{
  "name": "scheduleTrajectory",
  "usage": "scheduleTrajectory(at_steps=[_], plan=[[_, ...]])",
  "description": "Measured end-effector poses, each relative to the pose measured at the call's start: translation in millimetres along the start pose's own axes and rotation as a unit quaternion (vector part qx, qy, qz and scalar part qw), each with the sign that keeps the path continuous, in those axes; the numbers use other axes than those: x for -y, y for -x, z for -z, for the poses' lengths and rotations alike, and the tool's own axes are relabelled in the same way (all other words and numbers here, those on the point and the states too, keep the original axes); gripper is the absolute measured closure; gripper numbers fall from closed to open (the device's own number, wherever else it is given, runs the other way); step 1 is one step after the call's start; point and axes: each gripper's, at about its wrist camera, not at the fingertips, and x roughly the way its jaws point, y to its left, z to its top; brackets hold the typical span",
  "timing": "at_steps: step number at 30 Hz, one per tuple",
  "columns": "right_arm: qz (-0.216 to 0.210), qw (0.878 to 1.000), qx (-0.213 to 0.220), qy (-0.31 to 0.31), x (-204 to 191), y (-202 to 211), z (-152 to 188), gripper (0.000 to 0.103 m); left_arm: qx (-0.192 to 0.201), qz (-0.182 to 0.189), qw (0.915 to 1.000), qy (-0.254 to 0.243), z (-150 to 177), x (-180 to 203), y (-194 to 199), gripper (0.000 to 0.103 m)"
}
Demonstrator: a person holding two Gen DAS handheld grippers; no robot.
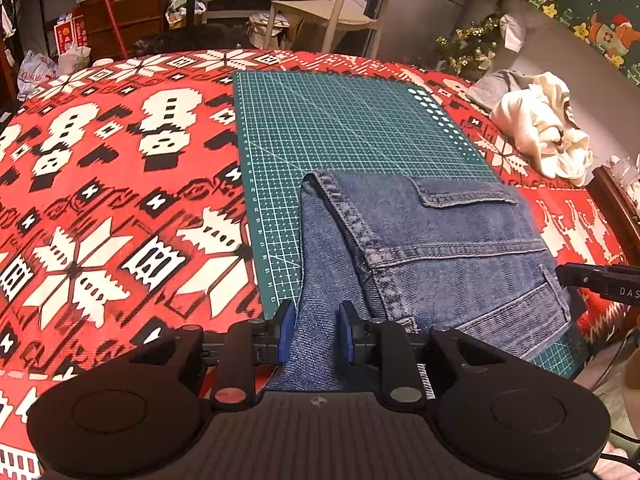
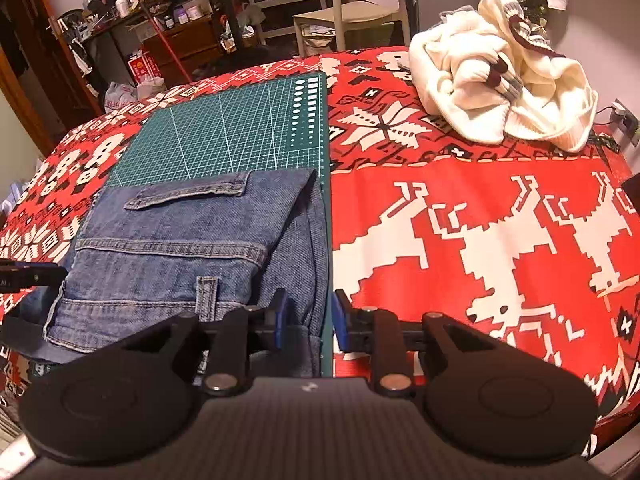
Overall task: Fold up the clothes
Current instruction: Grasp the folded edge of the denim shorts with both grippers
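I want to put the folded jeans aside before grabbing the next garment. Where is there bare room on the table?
The far half of the green cutting mat beyond the jeans is bare. So is the red patterned tablecloth left of the mat, and the reindeer stretch right of it, nearer than the cream sweater. It is crowded at the far right corner, where the sweater lies heaped.

Folded blue jeans (image 1: 432,256), lower centre of frame, flat on green mat (image 1: 340,120); crumpled white garment (image 2: 500,84) upper right.
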Motion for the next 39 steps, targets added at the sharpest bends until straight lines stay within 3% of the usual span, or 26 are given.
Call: scheduleTrajectory(at_steps=[10,15,19,28,35,39], plan=[[-0.014,1.0,0.002,-0.022,4.9,-19.4,-16.9,0.075,-0.002,-0.002,1.0,-0.002,-10.1,4.6,-9.8,0.083],[-0.022,1.0,0.003,-0.022,1.3,-20.8,-17.2,0.093,-0.001,0.001,1.0,0.004,-9.4,3.5,-9.7,0.093],[-0.014,0.999,0.003,-0.029,-1.0,-19.8,-18.9,0.1,0.006,0.003,0.9998,0.019,-8.3,2.8,-5.9,0.096],[-0.017,0.999,0.014,-0.026,-4.1,-6.4,-26.5,0.1,0.02,0.014,0.9993,0.028,-10.7,3.4,8.0,0.097],[-0.026,0.999,0.003,-0.032,-0.7,-15.3,-25.2,0.086,0.006,0.013,0.9996,0.025,-15.0,-0.6,-0.2,0.082],[-0.027,0.999,0.002,-0.029,-2.0,-17.8,-22.7,0.084,-0.001,0.016,0.9994,0.03,-13.7,-2.9,-2.4,0.078]])
